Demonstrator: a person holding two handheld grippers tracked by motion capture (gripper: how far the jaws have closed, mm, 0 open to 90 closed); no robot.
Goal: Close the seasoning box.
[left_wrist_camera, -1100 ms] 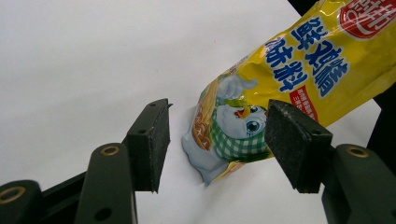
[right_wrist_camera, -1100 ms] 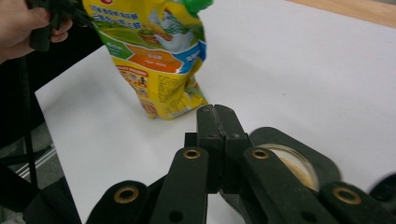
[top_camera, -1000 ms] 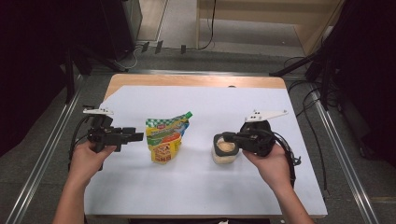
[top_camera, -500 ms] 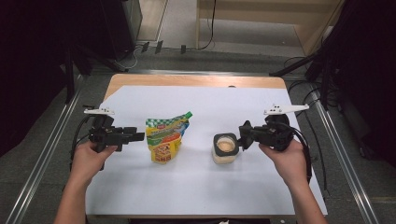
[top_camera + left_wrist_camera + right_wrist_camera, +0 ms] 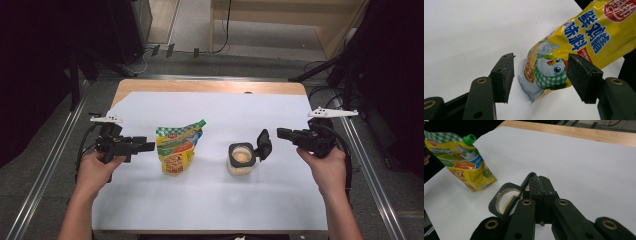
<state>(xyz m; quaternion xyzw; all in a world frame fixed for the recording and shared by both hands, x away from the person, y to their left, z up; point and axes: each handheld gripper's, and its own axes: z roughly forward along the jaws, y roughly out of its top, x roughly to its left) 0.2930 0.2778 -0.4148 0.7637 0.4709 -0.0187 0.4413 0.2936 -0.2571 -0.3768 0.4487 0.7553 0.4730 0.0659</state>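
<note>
High view showed the left tongs (image 5: 148,146), spread, just left of the upright pouch (image 5: 177,149), while the right tongs (image 5: 281,133), pressed together, sat right of the open jar (image 5: 240,159).

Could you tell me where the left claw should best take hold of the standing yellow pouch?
Probably at the pouch's lower side edge, coming in level from its left: the left claw already points there, open, and the pouch is flat and thin enough to pinch.
</note>
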